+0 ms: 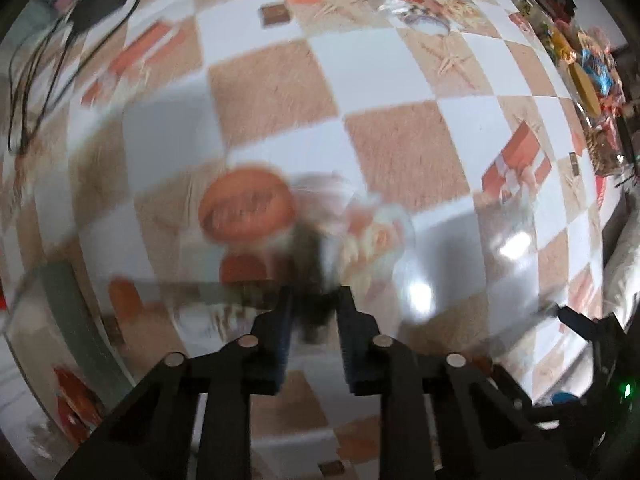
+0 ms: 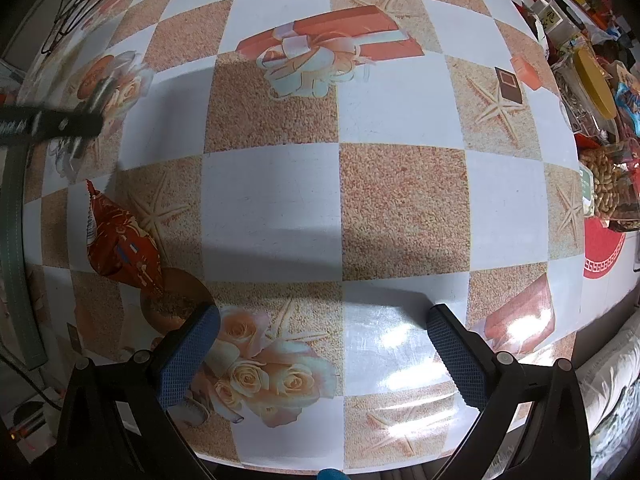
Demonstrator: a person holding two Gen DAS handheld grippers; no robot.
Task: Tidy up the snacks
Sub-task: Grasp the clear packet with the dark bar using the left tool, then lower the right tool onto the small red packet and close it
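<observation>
My left gripper [image 1: 318,300] points down at the checkered tablecloth [image 1: 272,92]. Its jaws are narrow, shut on a thin dark snack packet [image 1: 312,280] that blur smears. In the right wrist view the same left gripper [image 2: 94,122] reaches in from the left edge, and the slim greyish packet [image 2: 86,136] sits across its tip above printed roses. A red snack bag [image 2: 120,244] lies on the table, left of my right gripper [image 2: 323,316]. The right gripper hangs open over the cloth with nothing between its blue pads [image 2: 192,356].
A heap of snacks lines the table's right side, with a bag of peanuts [image 2: 604,184] and a yellow lid [image 2: 596,80]. Black cables [image 2: 72,0] lie at the far left corner. A green strip [image 2: 12,240] runs along the left edge. The table's near edge [image 2: 320,468] is just below my right gripper.
</observation>
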